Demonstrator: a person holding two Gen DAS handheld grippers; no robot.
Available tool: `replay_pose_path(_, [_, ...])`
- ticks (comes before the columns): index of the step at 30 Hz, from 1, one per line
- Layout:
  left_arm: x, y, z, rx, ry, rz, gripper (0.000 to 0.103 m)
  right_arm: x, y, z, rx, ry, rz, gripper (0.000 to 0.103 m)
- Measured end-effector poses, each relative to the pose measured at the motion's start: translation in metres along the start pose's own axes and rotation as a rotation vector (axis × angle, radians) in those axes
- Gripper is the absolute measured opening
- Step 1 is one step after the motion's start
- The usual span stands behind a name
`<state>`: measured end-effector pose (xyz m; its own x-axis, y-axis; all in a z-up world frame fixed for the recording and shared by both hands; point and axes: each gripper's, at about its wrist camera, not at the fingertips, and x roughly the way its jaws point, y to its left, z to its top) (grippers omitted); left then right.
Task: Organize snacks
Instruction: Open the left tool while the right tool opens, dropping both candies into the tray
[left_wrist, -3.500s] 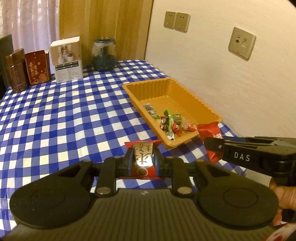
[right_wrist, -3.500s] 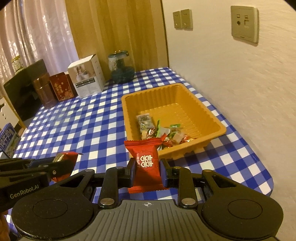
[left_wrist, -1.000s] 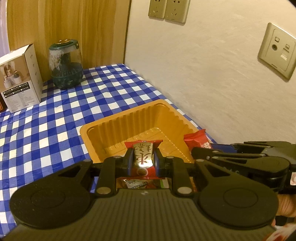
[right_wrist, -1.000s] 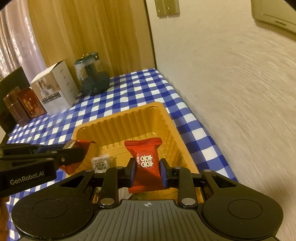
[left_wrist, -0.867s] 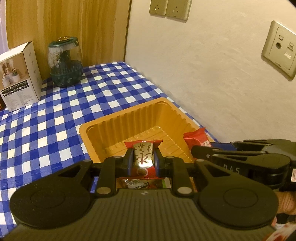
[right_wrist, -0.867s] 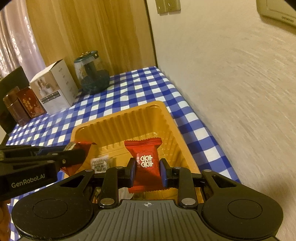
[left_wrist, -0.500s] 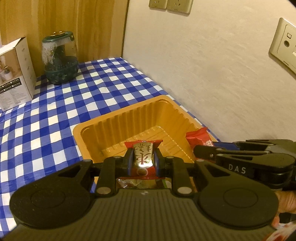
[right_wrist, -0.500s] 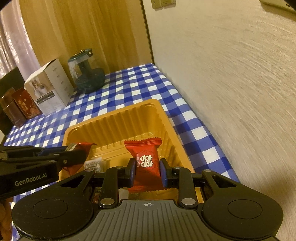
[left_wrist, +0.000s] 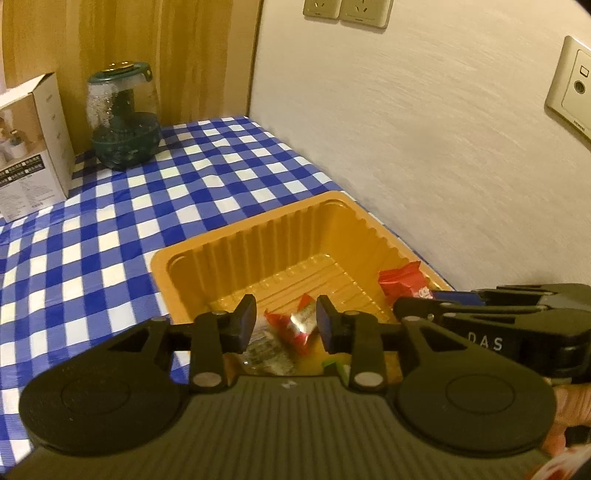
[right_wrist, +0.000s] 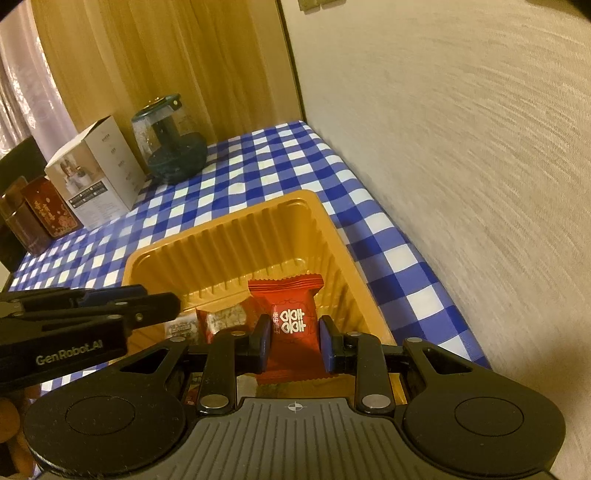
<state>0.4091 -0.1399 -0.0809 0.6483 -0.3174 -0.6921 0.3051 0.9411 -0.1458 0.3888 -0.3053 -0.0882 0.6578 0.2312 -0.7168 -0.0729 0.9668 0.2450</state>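
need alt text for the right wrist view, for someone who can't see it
The right gripper clamps a red snack packet above an orange plastic tray on a blue-and-white checked tablecloth beside a wall. The left gripper reaches in from the left over the tray, where a red-and-silver sweet lies among other wrapped snacks. A white box and glass jar stand behind.

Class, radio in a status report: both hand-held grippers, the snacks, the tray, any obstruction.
Left hand-held gripper opening, its snack dropped into orange tray. Right hand-held gripper shut on red packet above tray. Nothing in the way.
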Motion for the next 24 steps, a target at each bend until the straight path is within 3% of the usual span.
replay_pose_path(24, [-0.013, 0.008, -0.003, 0.018, -0.011, 0.031, 0.033, -0.002, 0.018, 0.013, 0.003, -0.009, 0.032, 0.028])
